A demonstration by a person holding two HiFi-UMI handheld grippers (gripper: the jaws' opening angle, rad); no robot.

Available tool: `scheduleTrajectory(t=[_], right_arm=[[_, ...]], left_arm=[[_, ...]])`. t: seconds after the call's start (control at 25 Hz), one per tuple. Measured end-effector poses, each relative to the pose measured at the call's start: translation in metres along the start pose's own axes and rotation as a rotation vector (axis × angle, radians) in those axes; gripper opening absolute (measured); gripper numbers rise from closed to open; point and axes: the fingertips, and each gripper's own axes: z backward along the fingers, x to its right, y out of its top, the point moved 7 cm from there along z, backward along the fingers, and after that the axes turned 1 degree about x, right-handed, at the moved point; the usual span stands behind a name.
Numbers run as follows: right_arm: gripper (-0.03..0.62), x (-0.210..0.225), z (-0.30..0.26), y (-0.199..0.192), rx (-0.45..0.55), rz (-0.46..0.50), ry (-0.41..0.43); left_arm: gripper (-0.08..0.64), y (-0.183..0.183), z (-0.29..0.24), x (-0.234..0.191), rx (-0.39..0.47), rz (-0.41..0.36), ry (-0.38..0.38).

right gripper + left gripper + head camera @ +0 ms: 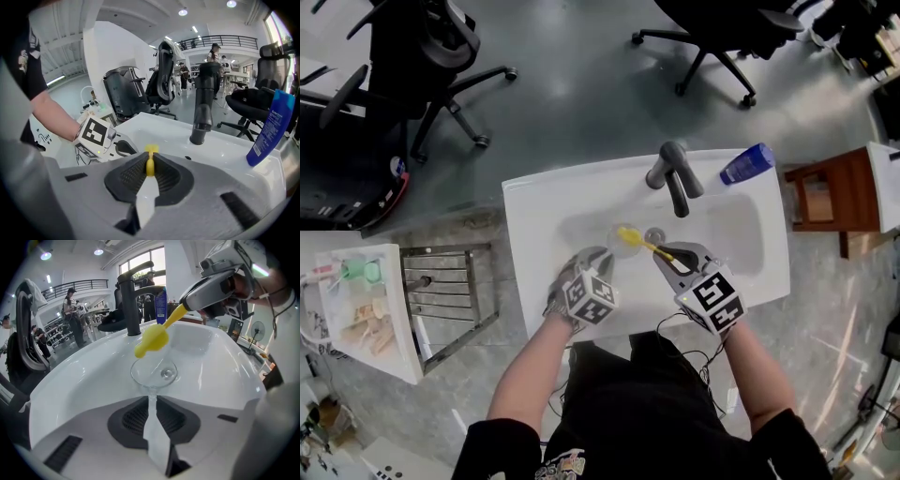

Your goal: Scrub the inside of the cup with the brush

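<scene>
A clear stemmed cup (154, 373) stands over the white sink basin (731, 234), and my left gripper (152, 401) is shut on its stem. From above, the cup (619, 242) shows faintly just ahead of the left gripper (598, 255). My right gripper (150, 171) is shut on the handle of a yellow brush (150, 164). The brush head (150, 341) sits at the cup's far rim, slanting down from the right gripper (211, 291). Whether it touches the glass I cannot tell. In the head view the brush (630, 237) lies across the cup, with the right gripper (670, 258) to its right.
A dark faucet (675, 173) rises at the sink's back edge, with a blue bottle (745, 164) lying beside it at the right. The drain (654, 235) is close to the cup. A wooden stool (825, 197) stands right, a metal rack (450, 291) left, office chairs behind.
</scene>
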Motion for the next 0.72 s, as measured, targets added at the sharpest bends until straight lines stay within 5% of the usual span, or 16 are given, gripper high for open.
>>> scheduleTrajectory(t=[0.72], right_arm=[[0.037,-0.014,-0.032,0.005,-0.297,0.354,0.123]], left_arm=[[0.041,0.007,0.008,0.003,0.059,-0.019,-0.003]])
